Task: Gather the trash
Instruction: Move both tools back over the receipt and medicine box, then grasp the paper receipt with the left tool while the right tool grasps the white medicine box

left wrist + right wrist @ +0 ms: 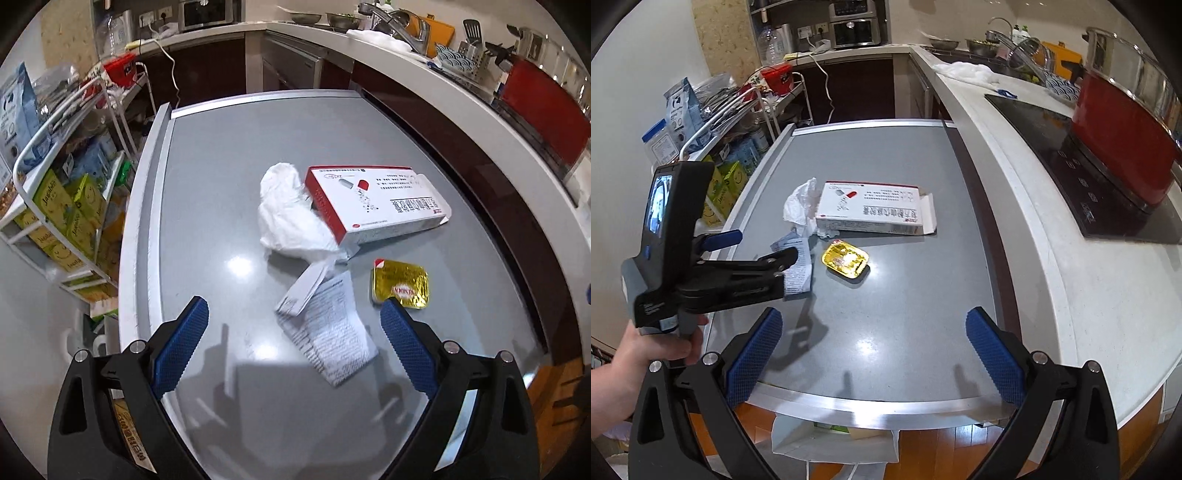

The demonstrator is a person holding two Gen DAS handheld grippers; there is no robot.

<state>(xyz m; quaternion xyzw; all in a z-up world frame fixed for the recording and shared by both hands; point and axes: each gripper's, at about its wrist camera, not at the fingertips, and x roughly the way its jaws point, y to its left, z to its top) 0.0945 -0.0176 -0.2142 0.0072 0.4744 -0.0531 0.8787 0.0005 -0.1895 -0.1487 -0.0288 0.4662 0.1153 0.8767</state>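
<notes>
On the grey table [207, 206] lie a red-and-white medicine box [380, 203] [871, 210], a crumpled white tissue [284, 214] [799, 205], a printed paper leaflet [328, 332] [798, 273] and a gold foil packet [400, 282] [846, 262]. My left gripper [295, 317] is open, just above the leaflet, which lies between its fingers. In the right wrist view the left gripper [764, 247] reaches over the leaflet from the left. My right gripper [873, 325] is open and empty above the table's near part, short of the packet.
A white paper bag [834, 439] hangs below the table's near edge. A wire rack [74, 177] with boxes stands left of the table. A white counter [1052, 258] with a hob and a red pot [1123, 136] runs along the right.
</notes>
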